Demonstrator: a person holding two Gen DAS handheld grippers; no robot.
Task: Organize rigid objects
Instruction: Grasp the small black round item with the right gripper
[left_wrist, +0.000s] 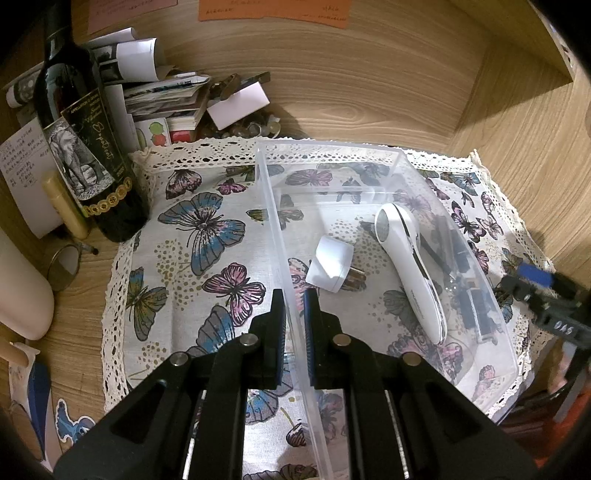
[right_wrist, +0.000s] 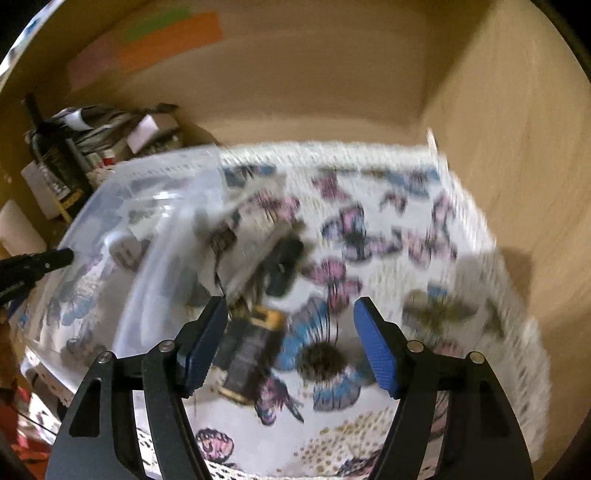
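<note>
A clear plastic box stands on a butterfly-print cloth. Inside it lie a white handheld device, a white plug adapter and dark small parts along the right wall. My left gripper is shut on the box's left wall. The right gripper shows at the box's right side. In the blurred right wrist view, my right gripper is open over the cloth. A black and yellow block lies just by its left pad. The blur hides whether they touch. The box is at left.
A dark wine bottle and a pile of papers crowd the back left corner. A round lens and a white cylinder lie at the left. Wooden walls close the back and right. Another black thing lies beyond the block.
</note>
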